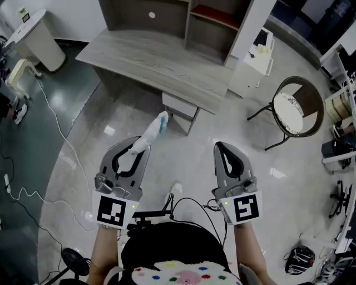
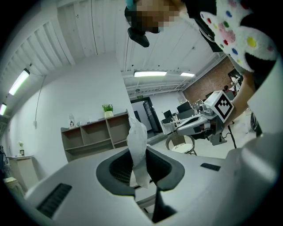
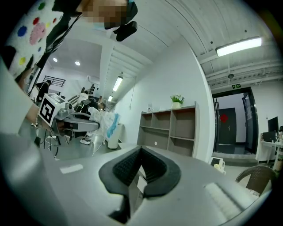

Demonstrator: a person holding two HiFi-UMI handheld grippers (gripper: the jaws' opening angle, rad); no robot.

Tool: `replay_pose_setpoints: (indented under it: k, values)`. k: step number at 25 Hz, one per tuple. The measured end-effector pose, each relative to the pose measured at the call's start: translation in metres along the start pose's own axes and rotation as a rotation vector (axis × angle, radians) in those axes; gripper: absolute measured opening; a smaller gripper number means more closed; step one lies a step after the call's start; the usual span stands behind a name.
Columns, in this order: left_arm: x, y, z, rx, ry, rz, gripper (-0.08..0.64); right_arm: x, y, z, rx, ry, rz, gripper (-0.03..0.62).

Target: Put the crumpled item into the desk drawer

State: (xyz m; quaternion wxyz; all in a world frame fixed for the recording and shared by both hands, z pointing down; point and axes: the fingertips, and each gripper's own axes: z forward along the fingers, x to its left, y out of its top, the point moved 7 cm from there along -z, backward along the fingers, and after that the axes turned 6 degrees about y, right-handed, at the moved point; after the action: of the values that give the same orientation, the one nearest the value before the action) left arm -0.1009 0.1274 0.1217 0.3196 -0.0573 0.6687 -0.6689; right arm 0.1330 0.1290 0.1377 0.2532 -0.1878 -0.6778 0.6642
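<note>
Looking down in the head view: holds the left gripper out over the pale floor, jaws drawn partway in and pinched on the near end of the crumpled item. Grips it at the very tips, so that most of the white wad juts past the fingertips toward the desk, with a blue patch at its far end. Hangs it in the air short of the desk drawer, which sits under the desk's front edge. Carries the right gripper alongside, well apart from the item, jaws pressed flat together on nothing. Aims both at the desk, with a shelf unit behind it and a round chair off to the right.

Turning to the left gripper view: squeezes the item at its base between the two dark pads. Leaves it standing upright above the jaw tips, leaning slightly and covering part of the shelf unit beyond. Shows the right gripper's marker cube off to the right, clear of the item.

Turning to the right gripper view: closes the ribbed pads fully against each other, with nothing caught between them. Shows the left gripper at far left, with the white-and-blue item sticking out from its tips in front of a white bin.
</note>
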Motion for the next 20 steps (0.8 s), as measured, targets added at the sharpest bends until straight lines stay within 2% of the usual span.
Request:
replay_pose_setpoints:
  k: [4,9,17,20]
  values:
    - [0.000,-0.003,0.018,0.018,0.008,-0.001,0.063,-0.016,-0.008,0.011,-0.023,0.051,-0.015,0.009]
    - [0.001,-0.011,0.033,0.041,0.012,-0.011,0.064,-0.026,-0.021,0.025,0.032,0.020,0.049,0.009]
    - [0.011,-0.034,0.054,0.069,-0.013,-0.018,0.063,-0.034,-0.051,0.039,0.098,0.033,0.060,0.009]
    - [0.015,-0.044,0.067,0.073,-0.030,-0.013,0.063,-0.037,-0.060,0.049,0.084,0.037,0.077,0.009]
